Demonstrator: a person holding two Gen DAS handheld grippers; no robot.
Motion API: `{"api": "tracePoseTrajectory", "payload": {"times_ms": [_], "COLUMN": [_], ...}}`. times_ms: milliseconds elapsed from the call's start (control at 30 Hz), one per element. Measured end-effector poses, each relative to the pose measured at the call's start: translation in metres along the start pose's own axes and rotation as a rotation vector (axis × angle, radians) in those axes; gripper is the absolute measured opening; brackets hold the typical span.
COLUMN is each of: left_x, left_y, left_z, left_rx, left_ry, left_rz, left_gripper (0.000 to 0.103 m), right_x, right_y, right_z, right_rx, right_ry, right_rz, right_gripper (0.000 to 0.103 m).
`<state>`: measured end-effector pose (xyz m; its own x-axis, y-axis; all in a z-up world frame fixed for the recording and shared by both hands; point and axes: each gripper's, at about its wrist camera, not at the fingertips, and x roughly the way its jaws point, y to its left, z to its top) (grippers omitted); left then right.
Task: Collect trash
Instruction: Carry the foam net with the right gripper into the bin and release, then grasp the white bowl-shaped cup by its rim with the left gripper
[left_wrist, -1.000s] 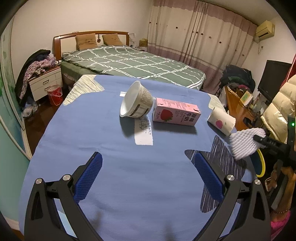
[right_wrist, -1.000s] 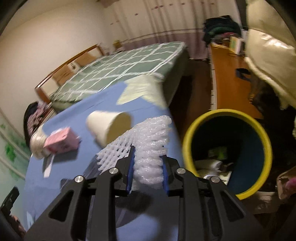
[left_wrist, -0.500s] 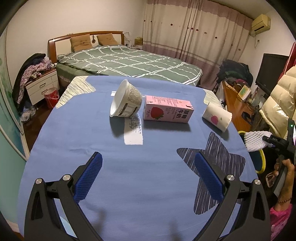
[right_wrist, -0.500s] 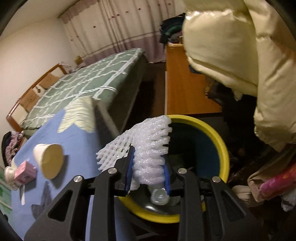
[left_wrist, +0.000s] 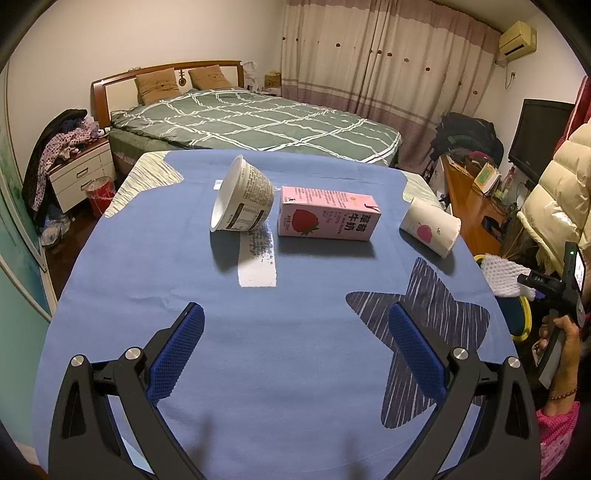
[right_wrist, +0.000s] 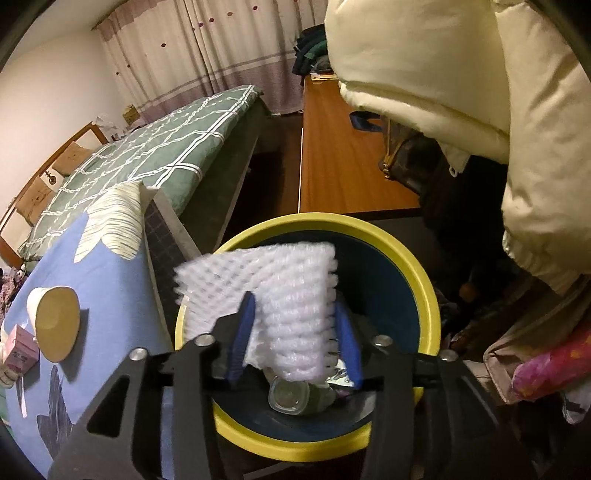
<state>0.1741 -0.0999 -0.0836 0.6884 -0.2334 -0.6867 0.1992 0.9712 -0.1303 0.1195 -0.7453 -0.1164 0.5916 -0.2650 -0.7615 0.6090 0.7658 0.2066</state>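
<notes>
Three pieces of trash lie on the bench (left_wrist: 122, 332) ahead of the left tongs (left_wrist: 295, 354): a tipped white tub (left_wrist: 242, 201) straight ahead and well off, a pink milk carton (left_wrist: 328, 218) just to its right with its long axis running across the tongs' line, and a paper cup (left_wrist: 430, 230) on its side further right, near the bench edge. The left tongs stand wide open over bare blue cloth, with nothing between the pads and nothing touched. The fourth piece, a white foam net (right_wrist: 291, 306), sits between the blue pads of the right tongs (right_wrist: 295, 332), directly over the mouth of the yellow-rimmed bin (right_wrist: 424, 280), which lies just beyond and below those tongs, beside the bench edge. That is the relation the coming move turns on: the net hangs above the bin's opening, so once free it should fall straight in among the clear container and other scraps at the bottom. The right tongs' jaws are opening, partway apart; the net has puffed out between the pads and seems barely pinched, if at all, though the foam still brushes both. By my reading the drop is under way, and the paper cup, nearest the right tongs, looks like the next thing to fetch.
</notes>
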Motion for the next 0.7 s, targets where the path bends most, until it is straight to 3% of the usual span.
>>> {"api": "tracePoseTrajectory", "payload": {"times_ms": [200,700], "left_x": [0.001,0.032], "left_y": [0.001,0.021], "left_z": [-0.001,0.015], "left_rx": [-0.002,-0.027], "left_ry": [0.002,0.011], "left_rz": [0.002,0.042], "left_gripper": [0.098,0.098], "right_x": [-0.001,0.000], "right_y": [-0.001,0.001], "right_z": [0.000,-0.005], "right_rx": [-0.003,-0.003], "right_ry": [-0.004,0.004], "right_rz": [-0.011,0.010], "right_gripper": [0.050,0.051]}}
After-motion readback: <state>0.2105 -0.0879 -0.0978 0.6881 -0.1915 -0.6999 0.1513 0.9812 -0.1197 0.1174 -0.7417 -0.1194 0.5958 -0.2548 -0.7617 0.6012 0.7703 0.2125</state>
